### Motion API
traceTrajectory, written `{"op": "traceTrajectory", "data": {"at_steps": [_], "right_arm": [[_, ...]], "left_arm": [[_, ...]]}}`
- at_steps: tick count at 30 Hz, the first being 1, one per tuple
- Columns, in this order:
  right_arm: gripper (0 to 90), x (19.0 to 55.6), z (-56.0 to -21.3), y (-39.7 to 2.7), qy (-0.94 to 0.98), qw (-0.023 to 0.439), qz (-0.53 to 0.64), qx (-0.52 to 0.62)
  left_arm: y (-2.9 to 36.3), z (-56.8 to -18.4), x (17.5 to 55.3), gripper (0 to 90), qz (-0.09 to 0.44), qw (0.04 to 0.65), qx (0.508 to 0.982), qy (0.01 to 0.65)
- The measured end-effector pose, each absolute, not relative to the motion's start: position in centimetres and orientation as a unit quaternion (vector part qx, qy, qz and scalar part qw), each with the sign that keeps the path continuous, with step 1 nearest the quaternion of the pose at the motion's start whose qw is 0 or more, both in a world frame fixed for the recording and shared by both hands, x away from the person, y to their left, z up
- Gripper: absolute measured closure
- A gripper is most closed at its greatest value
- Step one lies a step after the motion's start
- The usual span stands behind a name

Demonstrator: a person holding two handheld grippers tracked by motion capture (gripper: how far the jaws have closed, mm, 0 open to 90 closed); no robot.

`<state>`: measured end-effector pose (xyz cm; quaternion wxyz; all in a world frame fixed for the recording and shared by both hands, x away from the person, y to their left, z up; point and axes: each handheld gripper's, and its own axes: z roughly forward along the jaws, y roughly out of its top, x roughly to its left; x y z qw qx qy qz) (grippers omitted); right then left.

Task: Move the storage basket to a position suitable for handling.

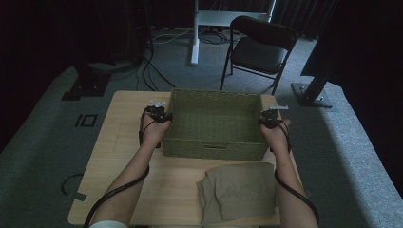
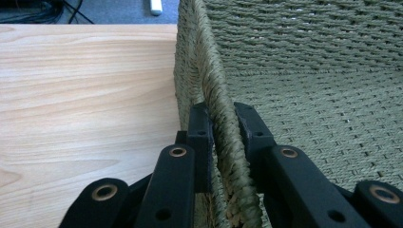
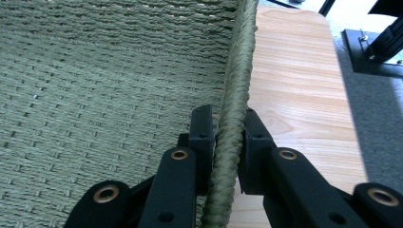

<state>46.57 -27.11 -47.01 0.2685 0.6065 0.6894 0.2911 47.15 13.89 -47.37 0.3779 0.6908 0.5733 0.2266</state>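
A green woven basket [image 1: 214,142] sits on the wooden table [image 1: 123,142], empty inside. My left gripper [image 1: 164,117] is shut on the basket's left rim [image 2: 214,85]; in the left gripper view its black pads [image 2: 199,137] press the braided edge from both sides. My right gripper [image 1: 264,119] is shut on the basket's right rim [image 3: 237,85], with the jaws clamped on the braid, one inside the basket and one outside. A folded khaki garment [image 1: 240,190] lies on the table in front of the basket, between my forearms.
A black folding chair [image 1: 259,50] stands on the grey carpet beyond the table. Black stand bases [image 1: 313,92] and cables [image 1: 147,66] lie on the floor to the left and right. Bare table surface [image 2: 85,95] shows left of the basket.
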Motion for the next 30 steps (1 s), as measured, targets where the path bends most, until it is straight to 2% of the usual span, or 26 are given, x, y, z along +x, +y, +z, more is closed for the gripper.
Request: {"op": "traceTrajectory", "data": {"at_steps": [19,30], "right_arm": [[78.9,46.6,-46.9,-32.0,0.686,0.267,0.279,0.616],[78.6,46.3,-46.9,-33.5,0.685,0.263,0.278,0.621]], "left_arm": [[9.0,-47.3,47.7,79.5,0.214,0.379,0.695,0.573],[7.8,-47.4,47.6,79.3,0.206,0.385,0.694,0.572]]}}
